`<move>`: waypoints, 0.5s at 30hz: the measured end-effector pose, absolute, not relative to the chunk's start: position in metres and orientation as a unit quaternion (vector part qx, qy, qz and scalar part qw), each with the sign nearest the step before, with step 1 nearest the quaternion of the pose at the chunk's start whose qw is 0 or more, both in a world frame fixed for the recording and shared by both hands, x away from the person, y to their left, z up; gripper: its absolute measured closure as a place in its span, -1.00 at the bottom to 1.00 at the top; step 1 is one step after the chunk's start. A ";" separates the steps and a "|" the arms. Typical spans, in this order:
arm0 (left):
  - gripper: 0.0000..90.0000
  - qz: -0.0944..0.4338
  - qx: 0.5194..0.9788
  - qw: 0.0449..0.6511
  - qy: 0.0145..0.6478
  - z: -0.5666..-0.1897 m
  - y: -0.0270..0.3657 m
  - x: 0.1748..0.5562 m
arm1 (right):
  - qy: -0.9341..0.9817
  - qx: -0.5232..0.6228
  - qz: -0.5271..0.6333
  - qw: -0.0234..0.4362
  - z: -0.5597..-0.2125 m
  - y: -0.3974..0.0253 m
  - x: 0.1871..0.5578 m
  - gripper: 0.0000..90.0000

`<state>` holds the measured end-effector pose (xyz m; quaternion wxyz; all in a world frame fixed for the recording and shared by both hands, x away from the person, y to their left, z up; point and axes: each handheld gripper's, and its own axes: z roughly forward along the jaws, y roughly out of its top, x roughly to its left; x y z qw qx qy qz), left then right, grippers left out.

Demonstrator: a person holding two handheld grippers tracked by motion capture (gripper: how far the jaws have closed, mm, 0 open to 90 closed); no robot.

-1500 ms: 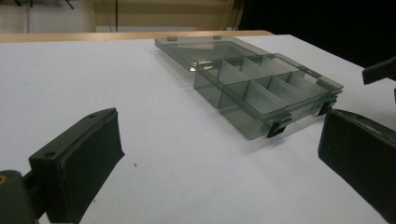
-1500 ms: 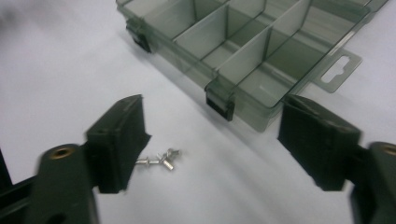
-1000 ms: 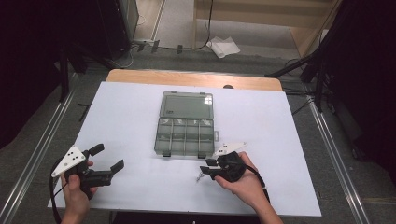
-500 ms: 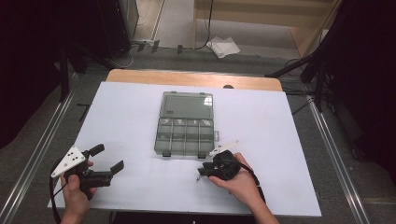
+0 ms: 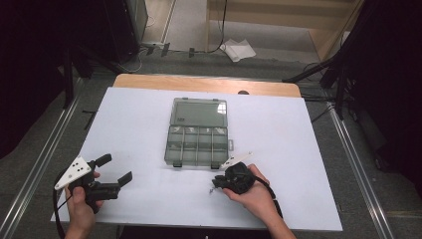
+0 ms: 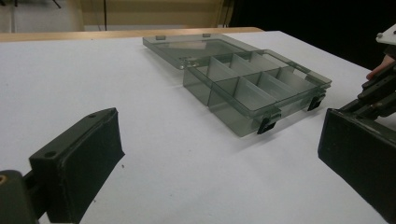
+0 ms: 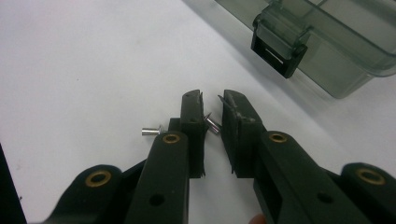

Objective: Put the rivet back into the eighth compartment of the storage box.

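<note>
Right hand-held gripper (image 7: 212, 105) is tipped down onto the white counter (image 5: 139, 129), jaws narrowed to a slim gap with a small shiny metal rivet (image 7: 212, 125) between them. Whether the pads are truly biting on it I cannot tell; looks like a pinch being set. A second small silvery rivet (image 7: 152, 131), short cylinder with a flared head, lies on the counter just left of the left jaw, apart from it. Both look smooth, hard and tiny, likely to roll or slip, which probably explains the low, steep approach.

The clear smoky-grey plastic compartment box (image 5: 196, 144) sits just ahead of the right hand-held gripper, lid (image 5: 199, 112) folded flat open behind it. Black latch clip (image 7: 279, 43) on the near wall is right ahead and to the right of the jaws. The box is kept close and open, presumably so the rivet travels only a short way into a compartment. Compartments (image 6: 254, 84) look empty, with thin translucent dividers, rigid and glossy.

Left hand-held gripper (image 5: 113, 168) is held low over the counter, well to the left of the box, jaws spread wide, gripping nothing. It seems parked out of the way, facing the box. Its pads (image 6: 88, 163) are matte black, blocky, rubbery-looking. Right jaws show worn, scuffed pad edges.

Counter surface is plain white, smooth, matte.
</note>
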<state>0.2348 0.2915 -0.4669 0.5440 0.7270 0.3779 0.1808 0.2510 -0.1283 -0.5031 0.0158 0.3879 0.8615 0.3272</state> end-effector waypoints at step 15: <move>-1.00 0.178 0.723 0.547 0.382 -0.468 0.291 0.235 | 0.862 0.381 0.334 0.029 -0.499 -0.132 0.249 1.00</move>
